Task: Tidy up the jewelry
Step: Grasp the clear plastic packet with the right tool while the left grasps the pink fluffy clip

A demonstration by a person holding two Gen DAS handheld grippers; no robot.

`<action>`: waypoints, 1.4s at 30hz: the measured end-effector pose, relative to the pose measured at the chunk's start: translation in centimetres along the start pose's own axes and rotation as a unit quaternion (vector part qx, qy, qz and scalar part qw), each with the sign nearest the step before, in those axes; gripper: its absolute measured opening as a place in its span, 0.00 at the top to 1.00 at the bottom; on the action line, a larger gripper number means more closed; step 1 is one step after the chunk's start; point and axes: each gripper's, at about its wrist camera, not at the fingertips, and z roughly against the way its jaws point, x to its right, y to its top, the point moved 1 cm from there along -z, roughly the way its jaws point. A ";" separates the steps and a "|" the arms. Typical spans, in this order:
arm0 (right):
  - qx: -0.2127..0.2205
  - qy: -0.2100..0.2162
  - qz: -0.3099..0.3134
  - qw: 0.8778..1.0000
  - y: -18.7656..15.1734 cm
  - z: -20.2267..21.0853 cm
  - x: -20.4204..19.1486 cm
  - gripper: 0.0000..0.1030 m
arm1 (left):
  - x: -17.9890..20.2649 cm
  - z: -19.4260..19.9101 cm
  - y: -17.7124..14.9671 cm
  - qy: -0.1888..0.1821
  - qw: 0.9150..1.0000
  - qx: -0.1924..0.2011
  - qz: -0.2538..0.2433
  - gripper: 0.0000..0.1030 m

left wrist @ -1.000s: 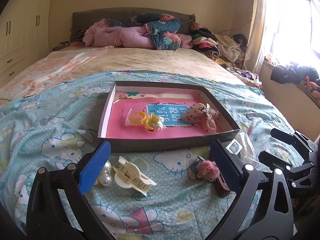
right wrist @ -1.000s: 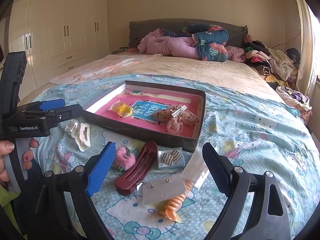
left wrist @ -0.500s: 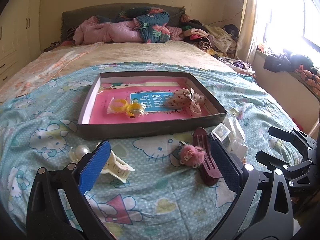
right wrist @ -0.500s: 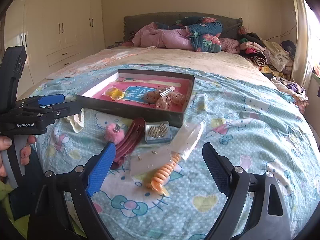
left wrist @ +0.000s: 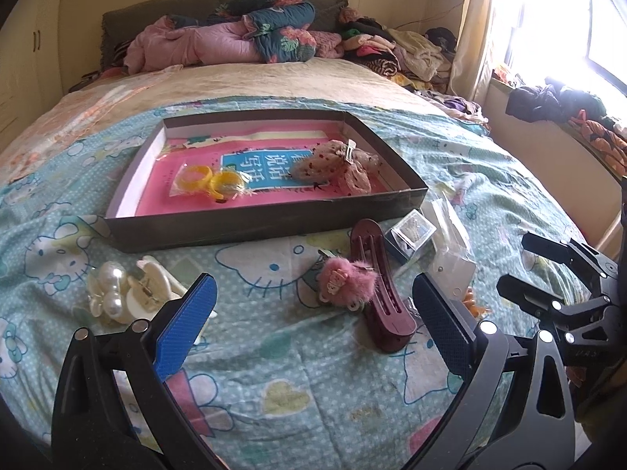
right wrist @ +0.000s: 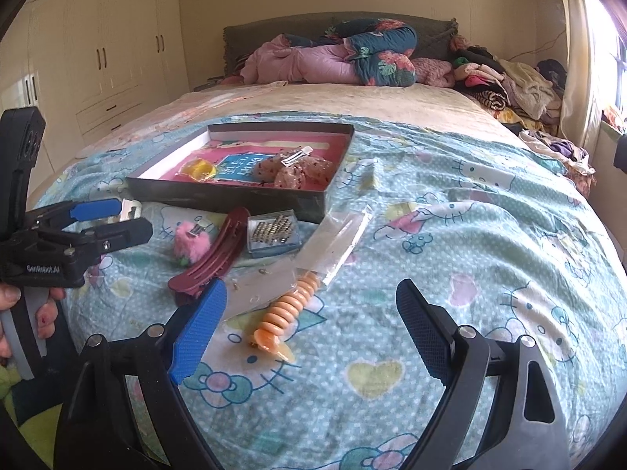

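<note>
Your right gripper (right wrist: 311,331) hovers, fingers spread wide and empty, the orange spiral clip (right wrist: 288,313) lying between them on the bed (right wrist: 470,235).

Daylight from window (left wrist: 564,19) blows out right side; bed (left wrist: 274,78) evenly lit, sharp; fisheye bends edges, corners dark.

Sunlit window (left wrist: 556,19); cream wardrobe (right wrist: 102,51); cluttered bed (right wrist: 313,98)

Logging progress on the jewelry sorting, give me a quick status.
Both grippers open, empty. Tray holds two pieces; hair clips remain on bedspread. Nothing blocking.
</note>
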 end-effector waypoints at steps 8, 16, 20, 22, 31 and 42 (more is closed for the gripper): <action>-0.014 -0.009 -0.015 1.000 0.7 -1.9 1.1 0.27 | 0.6 -1.8 -0.4 -0.011 1.000 -0.021 0.001 0.11; -0.037 -0.009 -0.031 0.999 1.7 -4.7 2.3 0.40 | 0.5 -3.6 0.0 -0.022 0.999 -0.036 0.004 0.14; -0.051 -0.003 -0.044 0.998 2.2 -6.2 2.9 0.49 | 0.4 -4.5 0.1 -0.029 0.999 -0.044 0.006 0.20; -0.057 0.005 -0.051 0.997 2.3 -6.8 3.1 0.52 | 0.2 -4.9 0.1 -0.032 0.998 -0.049 0.012 0.22; -0.062 0.034 -0.070 0.995 2.8 -8.1 3.1 0.71 | 0.1 -5.8 0.0 -0.039 0.997 -0.058 0.017 0.41; -0.038 0.027 -0.073 0.996 2.4 -6.4 3.9 0.79 | 1.0 -5.6 0.1 -0.045 0.998 -0.054 -0.002 0.79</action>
